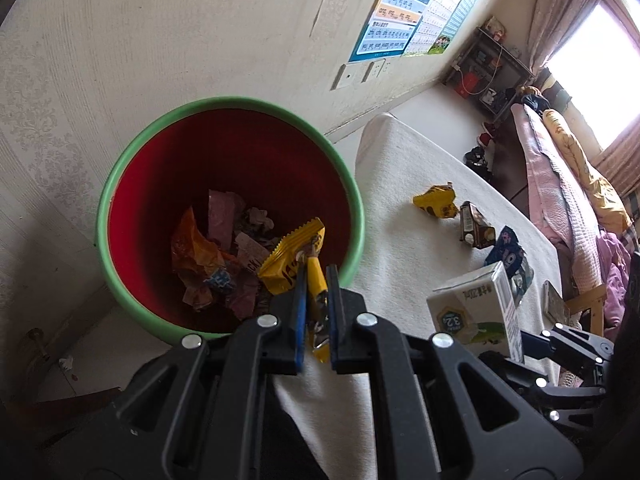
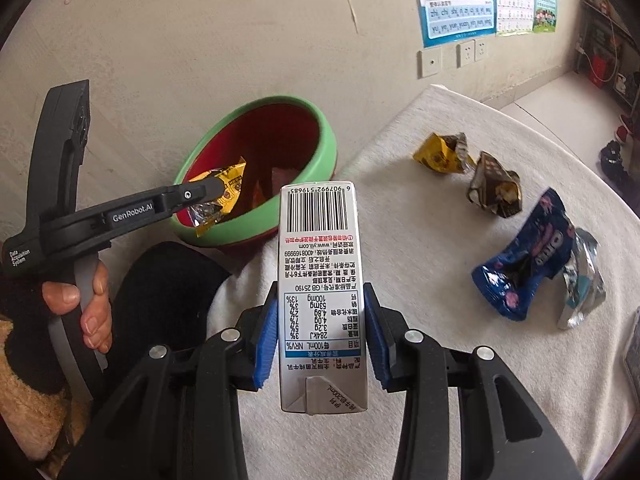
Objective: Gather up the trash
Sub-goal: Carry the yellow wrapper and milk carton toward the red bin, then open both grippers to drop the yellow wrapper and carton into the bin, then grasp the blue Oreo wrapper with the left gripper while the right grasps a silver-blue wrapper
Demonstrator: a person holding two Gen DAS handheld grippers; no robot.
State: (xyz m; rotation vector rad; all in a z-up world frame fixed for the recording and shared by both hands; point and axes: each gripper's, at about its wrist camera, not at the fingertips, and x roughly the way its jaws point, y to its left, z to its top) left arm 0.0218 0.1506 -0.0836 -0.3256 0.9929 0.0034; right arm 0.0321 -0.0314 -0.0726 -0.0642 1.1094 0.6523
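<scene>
A table covered w/ a white cloth (image 2: 460,360) stands beside a pale patterned wall; on the wall hang learning posters (image 2: 460,4) and some sockets. Far right in the left wrist view are a window w/ pink curtain (image 1: 568,4), a shelf and a bed w/ pink bedding.

On the floor, just beside the table edge, is a bin (image 1: 120,184) — green outside, red inside, w/ crumpled wrappers at the bottom.

On the cloth lie a yellow wrapper (image 2: 438,154), a brown wrapper (image 2: 496,188) just beside it, and a blue Oreo bag (image 2: 528,256) nearer to the right gripper.

Left gripper (image 1: 316,288): jaws nearly closed, pinching a yellow snack packet (image 1: 290,258) over the bin opening.

Right gripper (image 2: 320,320): blue pads (image 2: 266,332) press both sides of a white milk carton (image 2: 320,264) — it is held above the cloth, barcode end pointing away from the camera.
</scene>
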